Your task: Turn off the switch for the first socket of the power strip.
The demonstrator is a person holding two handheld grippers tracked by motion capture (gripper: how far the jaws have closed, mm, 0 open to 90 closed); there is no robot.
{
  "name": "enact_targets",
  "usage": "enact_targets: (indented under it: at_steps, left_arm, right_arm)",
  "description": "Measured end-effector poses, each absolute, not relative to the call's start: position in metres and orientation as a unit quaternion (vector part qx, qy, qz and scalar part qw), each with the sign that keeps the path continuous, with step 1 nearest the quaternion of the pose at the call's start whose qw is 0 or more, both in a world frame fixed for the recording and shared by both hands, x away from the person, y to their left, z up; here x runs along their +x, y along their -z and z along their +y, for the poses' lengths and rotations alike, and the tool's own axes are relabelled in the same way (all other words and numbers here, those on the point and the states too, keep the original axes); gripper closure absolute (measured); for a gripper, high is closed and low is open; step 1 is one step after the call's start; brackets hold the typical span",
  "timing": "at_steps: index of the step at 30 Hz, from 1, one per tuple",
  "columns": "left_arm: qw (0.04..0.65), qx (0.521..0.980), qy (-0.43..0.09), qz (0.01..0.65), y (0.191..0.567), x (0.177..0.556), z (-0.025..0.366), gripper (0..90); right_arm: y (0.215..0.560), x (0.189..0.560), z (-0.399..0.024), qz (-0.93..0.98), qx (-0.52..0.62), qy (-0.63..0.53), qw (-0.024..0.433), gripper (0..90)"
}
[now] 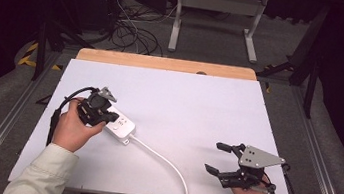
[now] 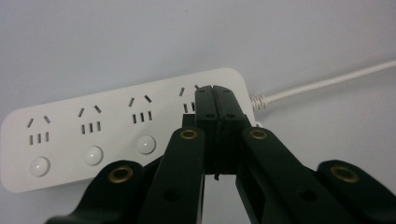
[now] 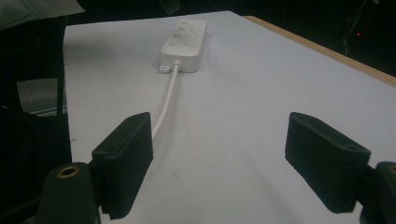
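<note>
At the tabletop's (image 1: 218,113) left, the left gripper (image 2: 215,100) presses clenched jaws onto the power strip (image 1: 120,125), probably toward a switch button. Its cord (image 1: 166,162) trails right, where the right gripper (image 1: 219,158) waits, jaws spread, empty.

Your left hand (image 1: 72,127) holds the left tool (image 1: 107,115) angled down with its jaws pressed together, while your right hand (image 1: 250,192) keeps the right tool (image 1: 216,158) low, jaws spread wide apart, both sleeved forearms entering from below.

Glossy white plastic power strip (image 2: 126,126) on a matt, perhaps paper-covered table (image 1: 199,105).
</note>
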State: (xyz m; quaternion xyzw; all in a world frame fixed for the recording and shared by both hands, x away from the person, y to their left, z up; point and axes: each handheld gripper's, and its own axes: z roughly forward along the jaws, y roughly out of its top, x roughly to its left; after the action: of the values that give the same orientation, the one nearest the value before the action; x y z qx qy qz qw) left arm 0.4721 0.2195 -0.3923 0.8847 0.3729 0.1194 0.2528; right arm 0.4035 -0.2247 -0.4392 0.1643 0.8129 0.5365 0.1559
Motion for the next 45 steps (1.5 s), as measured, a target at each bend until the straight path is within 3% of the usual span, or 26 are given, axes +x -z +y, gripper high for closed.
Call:
enact_targets:
  at_steps: [20,45]
  left_arm:
    - [0.183,0.901,-0.088,0.383,0.412,0.489,0.213,90.0]
    - [0.168,0.906,-0.073,0.382,0.426,0.498,0.211,90.0]
  right_arm:
    - [0.440,0.404,-0.225,0.814,0.164,-0.535,0.155,23.7]
    - [0.440,0.403,-0.225,0.814,0.165,-0.534,0.158,23.3]
